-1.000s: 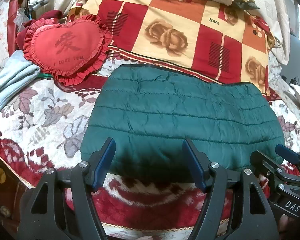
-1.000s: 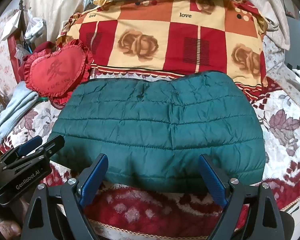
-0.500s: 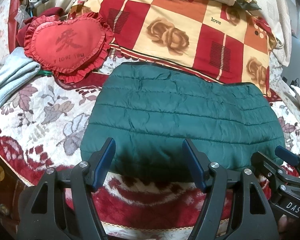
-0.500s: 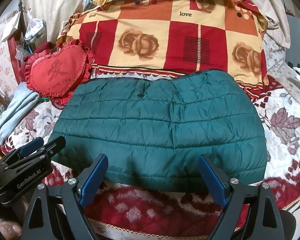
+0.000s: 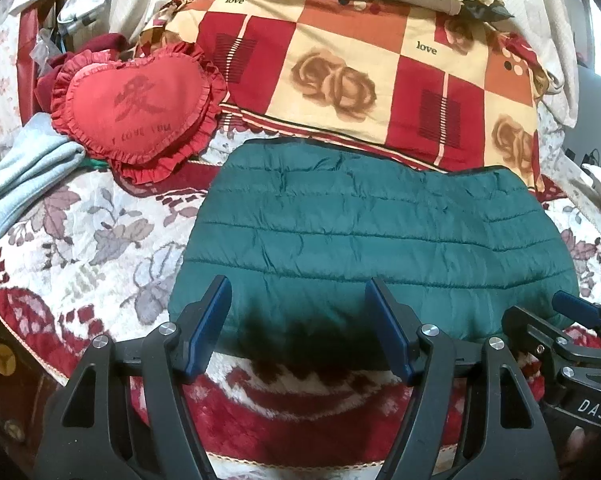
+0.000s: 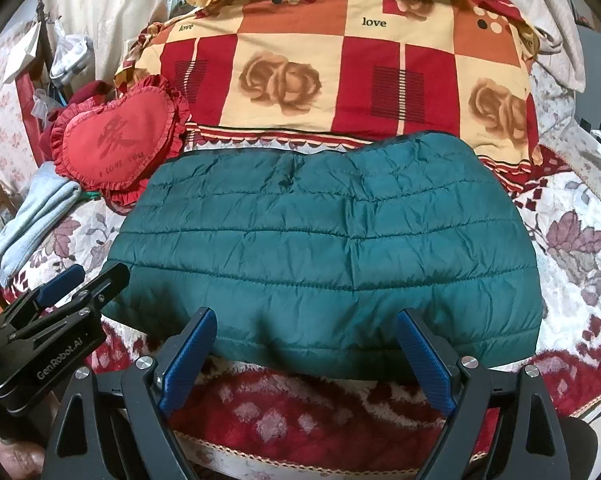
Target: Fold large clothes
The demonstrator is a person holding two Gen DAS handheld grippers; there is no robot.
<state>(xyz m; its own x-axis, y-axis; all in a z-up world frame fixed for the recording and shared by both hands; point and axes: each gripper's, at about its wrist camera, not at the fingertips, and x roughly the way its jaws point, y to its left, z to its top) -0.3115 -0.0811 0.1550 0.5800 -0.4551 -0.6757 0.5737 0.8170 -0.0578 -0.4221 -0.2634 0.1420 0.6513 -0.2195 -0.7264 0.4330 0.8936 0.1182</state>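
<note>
Both wrist cameras look steeply down from the near edge of the green jacket, left view nearer its left end; both share it whole.

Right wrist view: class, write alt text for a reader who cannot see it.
A folded teal quilted puffer jacket lies flat on a red-and-white floral blanket, with the open right gripper at its near edge. Behind sit a red heart-shaped frilled cushion and a red-and-cream rose-print checked quilt.
</note>
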